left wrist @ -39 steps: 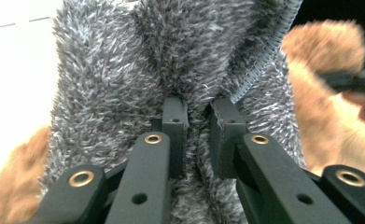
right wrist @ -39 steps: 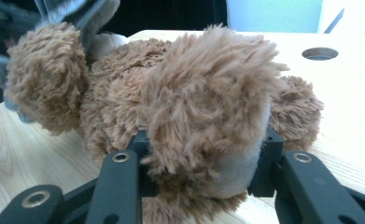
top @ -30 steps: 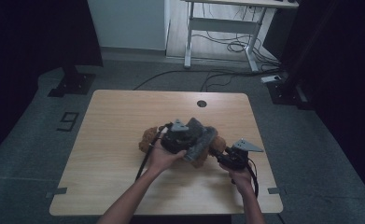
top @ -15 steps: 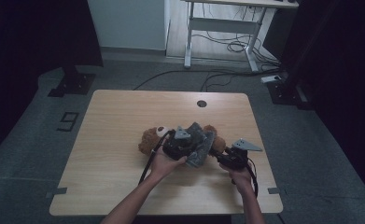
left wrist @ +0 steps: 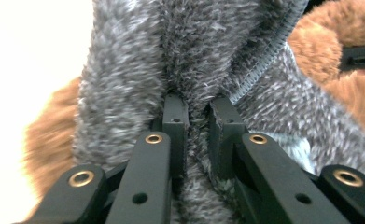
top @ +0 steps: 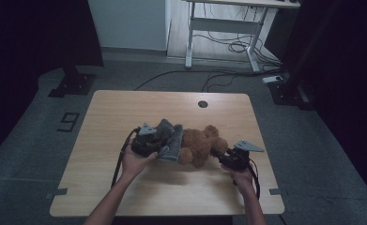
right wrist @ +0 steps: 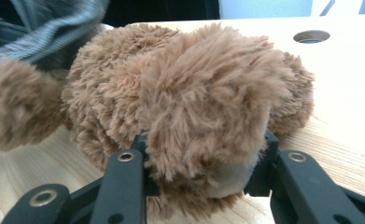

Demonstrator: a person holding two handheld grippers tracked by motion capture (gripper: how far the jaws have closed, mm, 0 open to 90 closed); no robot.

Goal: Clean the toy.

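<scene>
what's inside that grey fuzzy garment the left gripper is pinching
The grey garment covers one end of the brown teddy bear; brown fur pokes out beside it. The covered part cannot be seen. The left gripper pinches a fold.

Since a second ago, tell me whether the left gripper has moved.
Yes. In the high view the left gripper, shut on the grey garment, has shifted left, farther from the table's cable hole, dragging the garment off the teddy bear.

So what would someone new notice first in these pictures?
A brown teddy bear lying in the middle of the wooden table, half wrapped in a grey fuzzy garment. The left gripper is pinched on a fold of that garment, while the right gripper clamps one of the bear's plush limbs.
</scene>
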